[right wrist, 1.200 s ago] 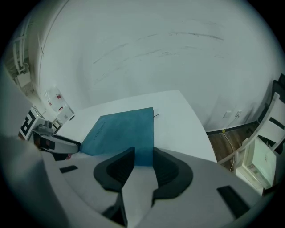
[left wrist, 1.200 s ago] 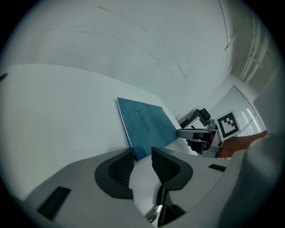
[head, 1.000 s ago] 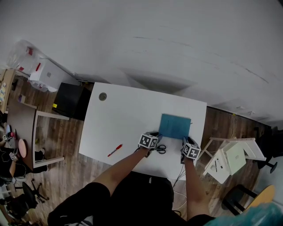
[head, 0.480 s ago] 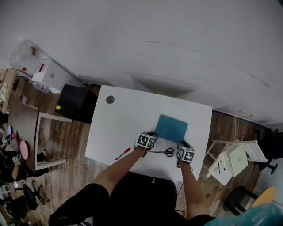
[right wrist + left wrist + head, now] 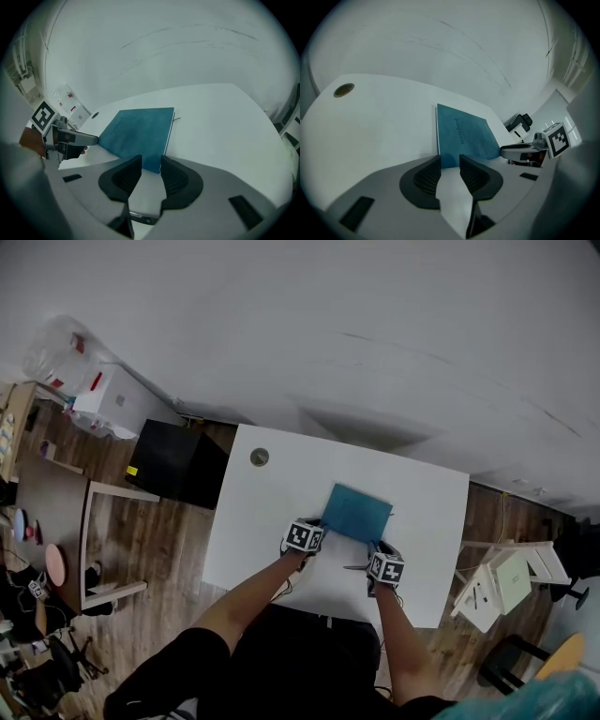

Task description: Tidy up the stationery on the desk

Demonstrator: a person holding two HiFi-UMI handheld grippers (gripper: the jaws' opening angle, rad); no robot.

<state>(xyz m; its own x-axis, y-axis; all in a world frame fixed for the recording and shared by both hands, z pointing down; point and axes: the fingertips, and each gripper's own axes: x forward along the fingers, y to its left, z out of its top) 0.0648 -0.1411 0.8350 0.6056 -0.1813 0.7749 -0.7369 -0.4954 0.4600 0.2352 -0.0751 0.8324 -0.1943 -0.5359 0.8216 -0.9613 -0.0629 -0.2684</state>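
Note:
A teal notebook [image 5: 356, 512] lies flat on the white desk [image 5: 422, 512], turned at an angle. My left gripper [image 5: 310, 526] is at its near left corner, and in the left gripper view that corner [image 5: 447, 160] sits right at the jaw tips. My right gripper [image 5: 379, 554] is at its near right corner [image 5: 152, 164]. Both pairs of jaws stand a narrow gap apart with nothing clamped between them. A thin piece of the scissors [image 5: 355, 567] shows just left of the right gripper. Each gripper shows in the other's view: the right gripper [image 5: 520, 151], the left gripper [image 5: 77, 138].
A round cable hole [image 5: 260, 457] is in the desk's far left corner. A black cabinet [image 5: 173, 465] stands left of the desk, with a wooden table [image 5: 56, 521] beyond it. White folding furniture [image 5: 497, 577] stands at the right. A wall rises behind the desk.
Both grippers have closed in on the notebook's near corners, the right one moving left over the scissors. The notebook has turned. The red pen is out of sight now.

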